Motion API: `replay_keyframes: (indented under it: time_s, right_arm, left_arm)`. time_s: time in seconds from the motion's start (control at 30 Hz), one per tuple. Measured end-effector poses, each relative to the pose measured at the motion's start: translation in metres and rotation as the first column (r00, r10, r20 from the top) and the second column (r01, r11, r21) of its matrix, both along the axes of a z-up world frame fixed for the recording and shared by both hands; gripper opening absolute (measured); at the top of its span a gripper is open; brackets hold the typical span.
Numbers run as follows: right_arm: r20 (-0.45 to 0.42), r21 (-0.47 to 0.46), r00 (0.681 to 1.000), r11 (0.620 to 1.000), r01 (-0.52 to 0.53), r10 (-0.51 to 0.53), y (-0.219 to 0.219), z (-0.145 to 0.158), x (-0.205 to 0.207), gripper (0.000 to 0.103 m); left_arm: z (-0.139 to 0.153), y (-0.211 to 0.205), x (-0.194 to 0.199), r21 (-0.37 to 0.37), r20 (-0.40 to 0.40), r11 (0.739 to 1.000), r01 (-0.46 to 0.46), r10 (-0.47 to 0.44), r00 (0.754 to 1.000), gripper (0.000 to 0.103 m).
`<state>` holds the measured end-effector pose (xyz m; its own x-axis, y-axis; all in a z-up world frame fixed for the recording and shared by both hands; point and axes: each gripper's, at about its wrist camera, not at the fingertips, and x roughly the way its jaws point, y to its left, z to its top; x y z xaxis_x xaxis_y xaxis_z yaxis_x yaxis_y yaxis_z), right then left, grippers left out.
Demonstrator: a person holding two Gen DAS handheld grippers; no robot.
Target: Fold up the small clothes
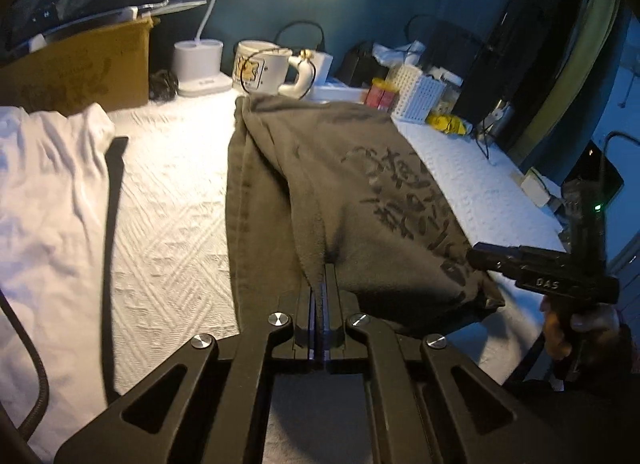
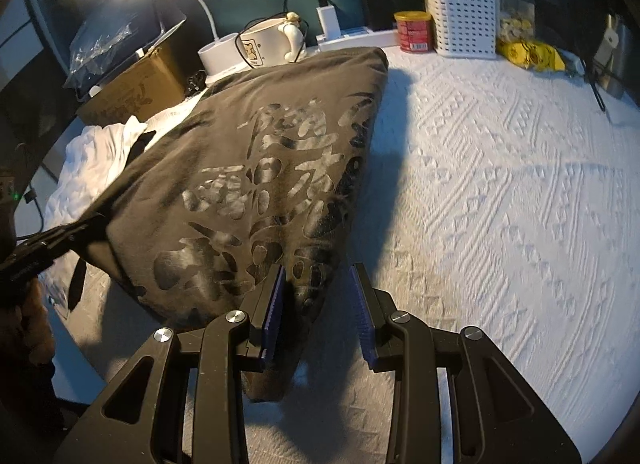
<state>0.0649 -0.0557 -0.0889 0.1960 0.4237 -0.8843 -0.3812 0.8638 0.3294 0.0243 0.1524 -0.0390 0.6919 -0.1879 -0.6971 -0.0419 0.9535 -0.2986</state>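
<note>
Dark olive cotton T-shirt with glossy black lettering (image 1: pixel 360 184) lying folded on white textured bedspread (image 1: pixel 168 200), left gripper (image 1: pixel 323 276) jaws clamped on its near hem at 6 o'clock, right gripper (image 2: pixel 318 284) jaws apart astride its corner, white garment (image 1: pixel 44 184) at 9 o'clock

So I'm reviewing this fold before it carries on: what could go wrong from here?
1. The left gripper pinches only a thin edge of the dark olive printed T-shirt; it could slip out when pulled.
2. The right gripper is open around the shirt's corner, so the fold may sag on that side.
3. The white mug stands right behind the shirt and could be knocked.
</note>
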Motion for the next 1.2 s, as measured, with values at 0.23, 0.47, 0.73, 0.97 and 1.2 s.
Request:
replay_keyframes:
  time_s: [0.23,0.47,0.73,0.97,1.2]
  right_arm:
    - [-0.054,0.021,0.998,0.999,-0.028,0.029,-0.002,-0.008,-0.015,0.035]
    - [-0.029,0.022,0.999,0.999,-0.035,0.036,-0.004,-0.004,-0.031,0.035]
    - [0.02,-0.013,0.997,0.997,-0.077,0.077,0.0,0.0,-0.05,0.026]
    - [0.063,-0.059,0.993,0.994,-0.092,0.096,-0.005,0.008,-0.049,0.007]
    - [0.076,-0.133,0.994,0.989,-0.068,0.079,-0.029,0.017,-0.054,0.006]
  left_arm:
    - [-0.011,0.012,-0.004,0.012,-0.048,1.0,-0.005,0.005,0.999,0.001]
    - [-0.021,0.009,-0.006,0.019,-0.093,0.999,0.026,-0.024,0.995,0.001]
    - [-0.034,0.005,-0.009,0.039,-0.125,0.996,0.084,-0.079,0.989,0.001]
    - [-0.031,0.0,-0.012,0.002,-0.132,0.995,0.103,-0.102,0.986,0.001]
    - [-0.035,-0.035,-0.02,-0.005,-0.149,0.985,0.175,-0.174,0.973,0.001]
